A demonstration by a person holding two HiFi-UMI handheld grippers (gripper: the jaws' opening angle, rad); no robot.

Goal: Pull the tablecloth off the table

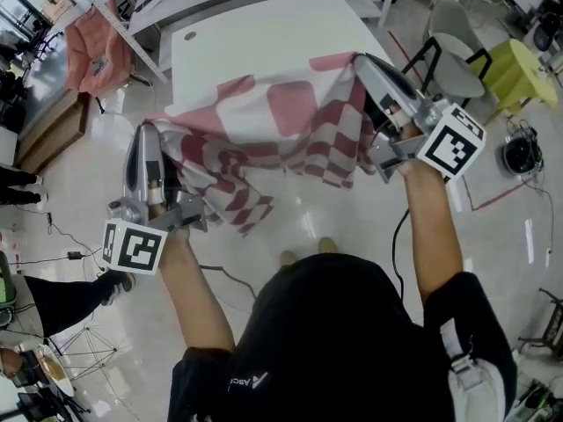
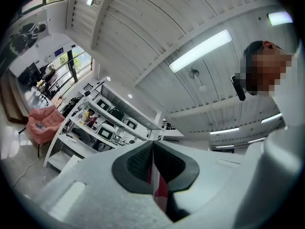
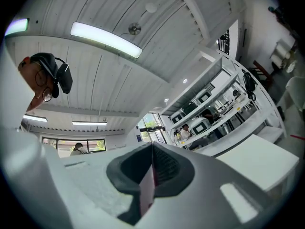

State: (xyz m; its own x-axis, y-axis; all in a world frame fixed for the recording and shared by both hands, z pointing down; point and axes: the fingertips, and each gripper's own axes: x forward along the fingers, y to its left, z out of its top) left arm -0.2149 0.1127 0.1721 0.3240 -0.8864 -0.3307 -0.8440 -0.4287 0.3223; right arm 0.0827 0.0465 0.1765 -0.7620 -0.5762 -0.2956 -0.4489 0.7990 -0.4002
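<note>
Left gripper (image 1: 148, 137) and right gripper (image 1: 361, 61) were each clamped tight on an edge of the red-checked tablecloth (image 1: 286, 117). Its far part lay on the white table (image 1: 255, 33), the rest sagging off the near edge. Judgement: draw both hands back evenly and low.

Only a sliver of tablecloth (image 2: 160, 188) peeks out of your left gripper (image 2: 152, 146), same with your right gripper (image 3: 152, 148); the rest hides below both bodies.
</note>
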